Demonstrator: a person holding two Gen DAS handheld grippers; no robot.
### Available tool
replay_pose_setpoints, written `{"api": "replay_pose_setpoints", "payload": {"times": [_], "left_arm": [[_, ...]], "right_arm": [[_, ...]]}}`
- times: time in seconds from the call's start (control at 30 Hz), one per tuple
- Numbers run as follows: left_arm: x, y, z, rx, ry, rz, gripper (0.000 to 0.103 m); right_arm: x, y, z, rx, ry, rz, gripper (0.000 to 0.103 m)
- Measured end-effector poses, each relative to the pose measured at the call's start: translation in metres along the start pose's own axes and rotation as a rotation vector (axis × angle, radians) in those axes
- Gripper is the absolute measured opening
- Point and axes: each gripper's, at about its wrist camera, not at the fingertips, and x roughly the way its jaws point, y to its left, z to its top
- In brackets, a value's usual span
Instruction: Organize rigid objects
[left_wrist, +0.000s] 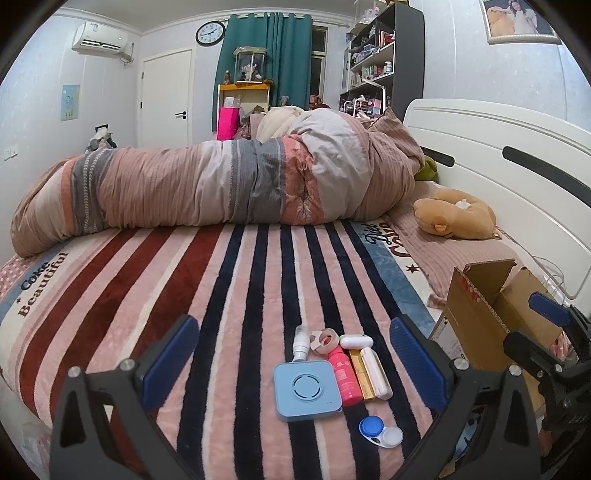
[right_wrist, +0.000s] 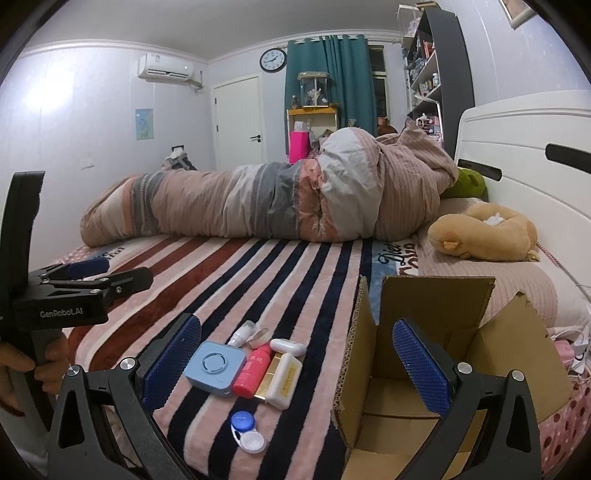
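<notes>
Since nothing is yet held, the step in hand looks like a first pick from the cluster of small hard items lying on the striped blanket of the bed, just left of the open cardboard box. Nearest the grippers lies the contact lens case, two round cups, one blue-capped, one white, set apart from the rest and probably the easiest start. Behind it sit the flat blue square case with rounded corners, the glossy pink bottle, a gold bar-shaped box, a cream oblong case, a white capsule-shaped case, a tape roll and a clear spray bottle, all touching or just beside one another. Smooth plastic on plush pile may slip or sink, so a low, square approach across a narrow side seems wise.

Jaws of the left gripper stand spread wide, empty, above the cluster. Jaws of the right gripper are likewise spread, one blue textured pad over the box's opening. Corrugated flaps stand upright; they could catch a carried item.
</notes>
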Motion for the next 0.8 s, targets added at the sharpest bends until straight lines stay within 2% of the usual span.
{"api": "replay_pose_setpoints", "payload": {"times": [0.8], "left_arm": [[0.001, -0.006, -0.001, 0.007, -0.003, 0.002, 0.103]], "right_arm": [[-0.002, 0.007, 0.003, -0.013, -0.023, -0.007, 0.103]]}}
